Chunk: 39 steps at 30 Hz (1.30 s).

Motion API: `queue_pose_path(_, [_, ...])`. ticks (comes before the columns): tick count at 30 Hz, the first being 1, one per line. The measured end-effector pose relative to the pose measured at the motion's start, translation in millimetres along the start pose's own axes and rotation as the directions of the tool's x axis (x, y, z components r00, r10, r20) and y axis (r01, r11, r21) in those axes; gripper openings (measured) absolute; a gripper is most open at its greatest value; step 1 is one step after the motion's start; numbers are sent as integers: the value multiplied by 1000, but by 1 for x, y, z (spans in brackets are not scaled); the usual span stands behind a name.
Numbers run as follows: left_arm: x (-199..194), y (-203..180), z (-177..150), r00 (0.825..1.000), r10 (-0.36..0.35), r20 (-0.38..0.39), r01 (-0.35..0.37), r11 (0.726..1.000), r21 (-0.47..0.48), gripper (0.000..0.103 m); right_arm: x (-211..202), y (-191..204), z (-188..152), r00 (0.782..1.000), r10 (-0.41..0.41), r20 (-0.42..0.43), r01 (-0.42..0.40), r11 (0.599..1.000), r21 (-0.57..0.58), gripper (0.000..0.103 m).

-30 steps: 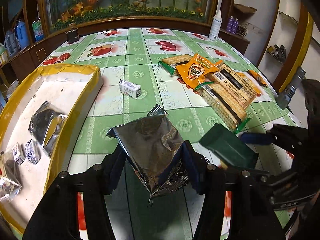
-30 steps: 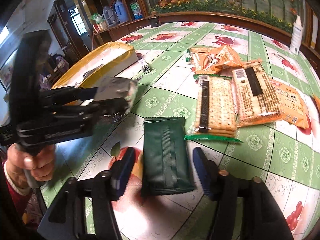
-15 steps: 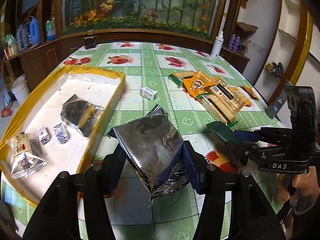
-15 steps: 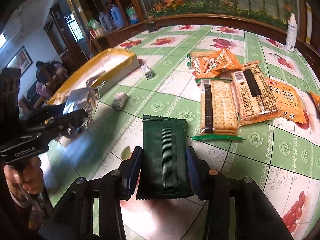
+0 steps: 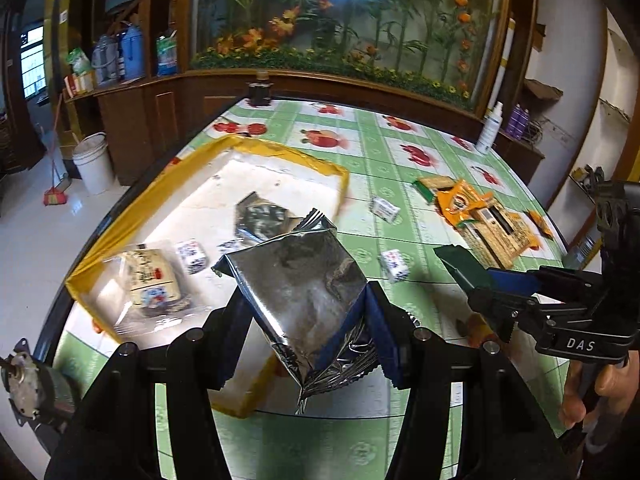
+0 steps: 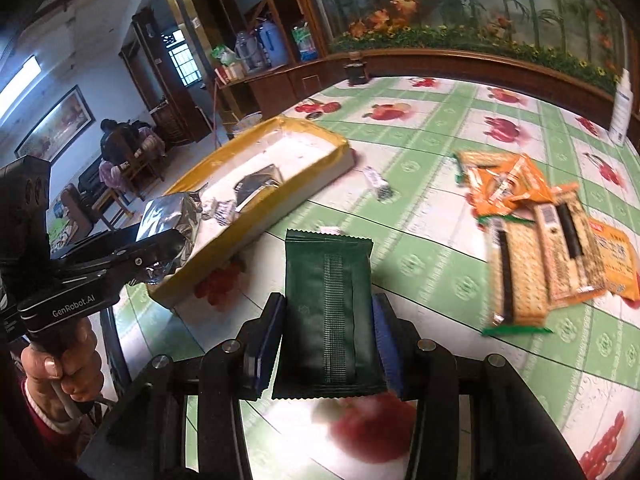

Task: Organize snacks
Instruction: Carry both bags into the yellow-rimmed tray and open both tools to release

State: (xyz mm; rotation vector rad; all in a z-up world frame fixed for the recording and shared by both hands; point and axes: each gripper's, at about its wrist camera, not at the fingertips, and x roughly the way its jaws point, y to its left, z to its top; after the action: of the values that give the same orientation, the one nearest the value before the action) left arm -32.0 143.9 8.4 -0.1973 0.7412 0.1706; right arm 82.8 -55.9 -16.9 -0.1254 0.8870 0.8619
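Start at the tray point(image 5: 280, 152), your landmark at the left of the table point(image 5: 400, 168). It already holds a silver packet point(image 5: 260, 218), a clear bag point(image 5: 150, 280) and two small blue-and-white boxes point(image 5: 192, 256); two more of these boxes lie on the cloth just right of the tray.

Your left gripper point(image 5: 308, 320) pinches the foil bag point(image 5: 296, 284), pads pressed into both its sides. A second ago that bag hung over bare cloth to the right of the tray; now it hangs over the tray's near right corner. The tray has also swung toward the middle of the left view, so your carry is nearly at its end. I judge that a little more travel over the rim would let the bag drop inside and not on the edge.

Your right gripper point(image 6: 328, 332) has changed most. A second ago its jaws stood spread around the green packet point(image 6: 328, 308) as it lay flat on the cloth; now the pads clamp both long edges and the packet is off the cloth, right of the tray and near it. That is a second snack on its way.

Further right of the tray, the cracker packs point(image 6: 540, 248) and orange packets point(image 6: 504, 188) lie untouched in their heap, so most of the sorting remains.
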Motion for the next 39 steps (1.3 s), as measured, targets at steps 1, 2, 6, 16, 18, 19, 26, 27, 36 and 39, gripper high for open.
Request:
queue_pose_path(1, [0, 5, 0, 1000, 14, 1, -14, 1000, -11, 55, 2, 6, 3, 1000, 8, 1, -8, 1000, -9, 45])
queue_pose_path(2, [0, 11, 0, 1000, 25, -1, -25, 999, -22, 55, 4, 11, 6, 1000, 13, 2, -13, 1000, -18, 45])
queue_pose_path(6, [2, 32, 3, 998, 60, -9, -61, 995, -76, 55, 16, 30, 23, 999, 41, 5, -40, 998, -40, 45])
queue_pose_path(16, [14, 69, 14, 990, 140, -24, -142, 979, -145, 55, 51, 67, 66, 997, 80, 5, -79, 993, -87, 45])
queue_pose_path(18, [19, 74, 18, 989, 148, -27, -151, 977, -152, 55, 61, 71, 76, 997, 82, 6, -81, 993, -88, 45])
queue_pose_path(19, [23, 77, 20, 988, 151, -31, -154, 975, -161, 55, 67, 73, 82, 997, 81, 6, -80, 993, -89, 45])
queue_pose_path(26, [50, 91, 28, 985, 155, -75, -167, 969, -184, 55, 116, 84, 117, 999, 50, -10, -51, 995, -86, 45])
queue_pose_path(27, [53, 92, 29, 985, 154, -78, -166, 969, -184, 55, 125, 84, 120, 999, 37, -16, -38, 995, -87, 45])
queue_pose_path(36, [58, 93, 35, 982, 171, -83, -183, 967, -177, 56, 163, 70, 125, 999, -16, -51, 13, 998, -54, 45])
queue_pose_path(39, [52, 90, 35, 976, 207, -62, -214, 962, -167, 67, 162, 67, 123, 998, 2, -60, -4, 999, -40, 48])
